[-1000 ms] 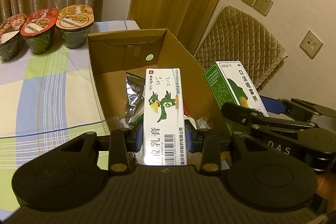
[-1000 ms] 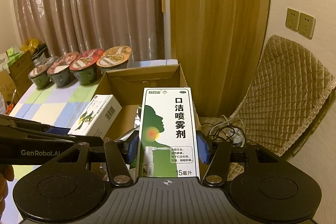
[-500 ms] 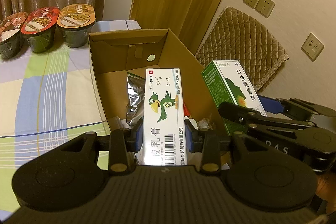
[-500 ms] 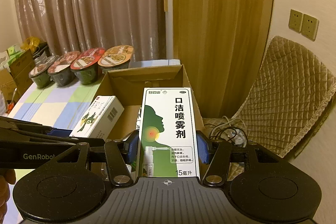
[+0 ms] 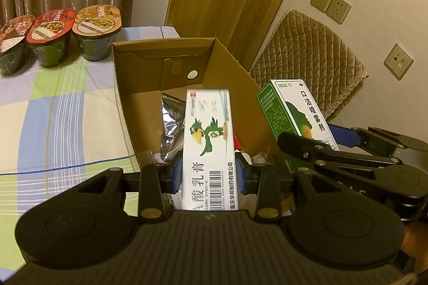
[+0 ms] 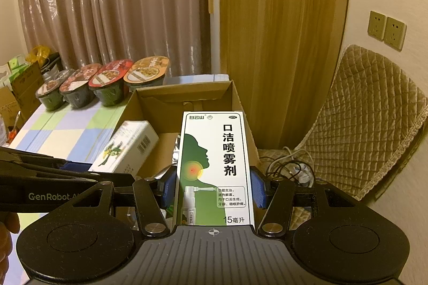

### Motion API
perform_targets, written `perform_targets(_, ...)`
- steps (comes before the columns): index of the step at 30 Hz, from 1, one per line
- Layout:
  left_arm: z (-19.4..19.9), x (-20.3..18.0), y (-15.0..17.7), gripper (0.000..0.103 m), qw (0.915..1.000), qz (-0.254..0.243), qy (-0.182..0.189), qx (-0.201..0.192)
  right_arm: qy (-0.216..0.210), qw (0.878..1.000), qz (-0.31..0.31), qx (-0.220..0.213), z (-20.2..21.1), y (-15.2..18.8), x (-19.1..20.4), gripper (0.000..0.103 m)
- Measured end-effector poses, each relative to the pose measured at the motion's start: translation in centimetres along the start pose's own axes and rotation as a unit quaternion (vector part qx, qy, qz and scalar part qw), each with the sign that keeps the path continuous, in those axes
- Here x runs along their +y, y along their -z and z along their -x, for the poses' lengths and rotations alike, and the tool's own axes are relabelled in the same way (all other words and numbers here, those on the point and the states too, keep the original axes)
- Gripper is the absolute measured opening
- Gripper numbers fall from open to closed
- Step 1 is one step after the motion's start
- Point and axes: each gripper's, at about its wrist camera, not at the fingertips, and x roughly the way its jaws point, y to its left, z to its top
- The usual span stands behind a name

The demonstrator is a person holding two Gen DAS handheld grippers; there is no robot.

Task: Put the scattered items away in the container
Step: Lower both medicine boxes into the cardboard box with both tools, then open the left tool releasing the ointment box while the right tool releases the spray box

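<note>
- The table (image 5: pixel 53 108), under a checked cloth in blue, green and cream, fills the left wrist view from 8 to 10 o'clock.
- The cardboard box (image 5: pixel 149 55) stands open on it at centre; a crinkled foil pouch (image 5: pixel 171 124) lies inside, with small items behind the fingers too hidden to name.
- A quilted chair (image 6: pixel 369 119) sits at 3 o'clock in the right wrist view, beside the box.
- Four lidded instant-food bowls (image 6: pixel 147 73) line the table's far edge at 10 o'clock.
- The right gripper (image 6: pixel 214 191) is closed on a green-and-white spray carton (image 6: pixel 214 167), held near the box's right wall.
- The left gripper (image 5: pixel 208 175) is clamped on a white parrot carton (image 5: pixel 207 140), held over the box's open interior.
</note>
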Motion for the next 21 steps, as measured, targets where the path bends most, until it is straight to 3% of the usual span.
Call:
perform_targets(3,-0.2,0.0,0.0,0.034,1.0000,0.005,-0.003,-0.001,0.000,1.000,0.000,0.000,0.0,0.1,0.0,0.058)
perform_targets(4,-0.2,0.1,0.0,0.047,1.0000,0.007,-0.005,-0.001,0.000,1.000,0.000,0.000,0.0,0.1,-0.1,0.058)
perform_targets(5,-0.2,0.2,0.0,0.049,0.9999,0.008,-0.009,-0.003,0.000,1.000,0.000,0.000,0.0,0.1,-0.1,0.058)
perform_targets(21,0.8,2.7,0.7,0.049,0.9990,0.030,-0.030,-0.015,-0.005,1.000,-0.001,0.006,-0.7,0.5,0.1,0.058)
